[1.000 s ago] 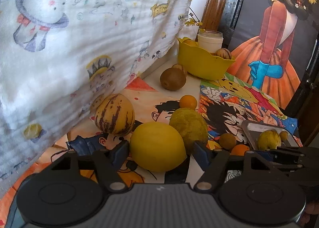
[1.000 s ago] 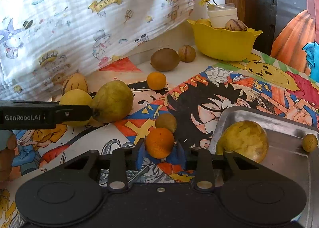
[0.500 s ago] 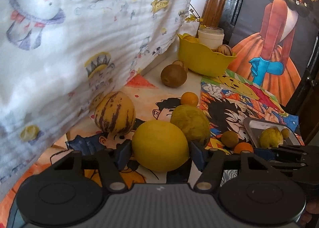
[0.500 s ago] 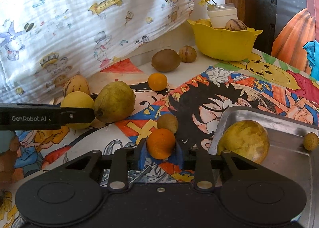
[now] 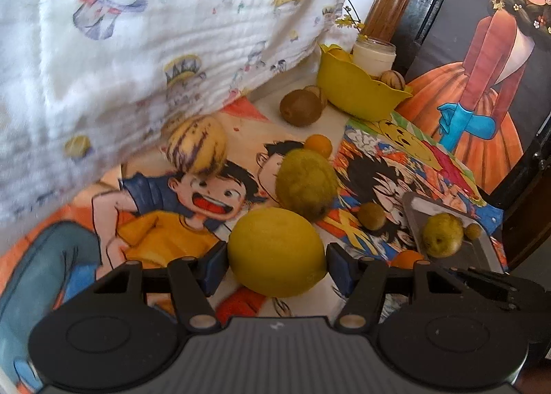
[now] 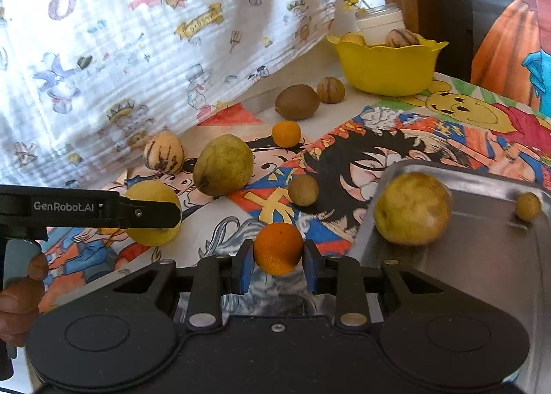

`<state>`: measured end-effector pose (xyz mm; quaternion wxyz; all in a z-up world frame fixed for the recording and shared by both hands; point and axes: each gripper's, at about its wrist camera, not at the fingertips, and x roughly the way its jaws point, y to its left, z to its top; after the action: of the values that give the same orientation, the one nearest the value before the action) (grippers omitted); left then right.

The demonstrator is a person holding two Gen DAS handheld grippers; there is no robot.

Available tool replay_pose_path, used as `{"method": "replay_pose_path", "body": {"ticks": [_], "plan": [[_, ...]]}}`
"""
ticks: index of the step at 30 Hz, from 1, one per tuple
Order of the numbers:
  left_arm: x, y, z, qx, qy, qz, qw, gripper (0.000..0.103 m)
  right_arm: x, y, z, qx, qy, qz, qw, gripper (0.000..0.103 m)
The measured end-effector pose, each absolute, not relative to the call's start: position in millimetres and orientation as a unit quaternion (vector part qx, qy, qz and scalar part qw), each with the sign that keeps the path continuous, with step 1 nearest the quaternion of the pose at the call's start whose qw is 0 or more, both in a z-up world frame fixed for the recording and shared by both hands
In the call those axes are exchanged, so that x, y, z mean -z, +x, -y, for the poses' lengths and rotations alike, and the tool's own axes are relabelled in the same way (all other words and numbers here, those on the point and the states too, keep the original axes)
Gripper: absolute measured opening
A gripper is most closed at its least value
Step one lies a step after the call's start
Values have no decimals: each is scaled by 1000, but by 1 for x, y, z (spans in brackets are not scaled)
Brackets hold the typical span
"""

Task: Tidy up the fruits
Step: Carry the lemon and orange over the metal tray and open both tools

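Left gripper (image 5: pixel 277 261) clamps a lemon (image 5: pixel 277 251); right gripper (image 6: pixel 278 265) clamps an orange (image 6: pixel 278 247) beside the tray (image 6: pixel 482 256).

Metal tray (image 6: pixel 482 277): near part bare; a pear (image 6: pixel 412 208) sits at its left edge and a small brown fruit (image 6: pixel 528 206) at its far edge. On the printed cloth (image 6: pixel 344 139), a green pear (image 6: pixel 224 165), striped fruit (image 6: pixel 163 154) and small brown ball (image 6: pixel 303 190) crowd the left half. The hanging cloth (image 6: pixel 137 32) closes the far left edge. The yellow bowl (image 6: pixel 387 65) blocks the far corner.
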<state>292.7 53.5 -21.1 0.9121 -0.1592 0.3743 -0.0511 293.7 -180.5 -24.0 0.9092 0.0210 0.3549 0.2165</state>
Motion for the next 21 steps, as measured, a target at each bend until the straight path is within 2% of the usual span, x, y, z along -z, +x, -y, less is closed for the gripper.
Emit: {"method": "replay_pose_path", "body": {"ticks": [13,21], "plan": [[-6,263,2,107,-180,-364,908,66,-3,247,264,-166,56,-315,933,32],[-5,268,54,150,-177,-345,910,66,9,249,314,-102,55,-318,941,32]]}}
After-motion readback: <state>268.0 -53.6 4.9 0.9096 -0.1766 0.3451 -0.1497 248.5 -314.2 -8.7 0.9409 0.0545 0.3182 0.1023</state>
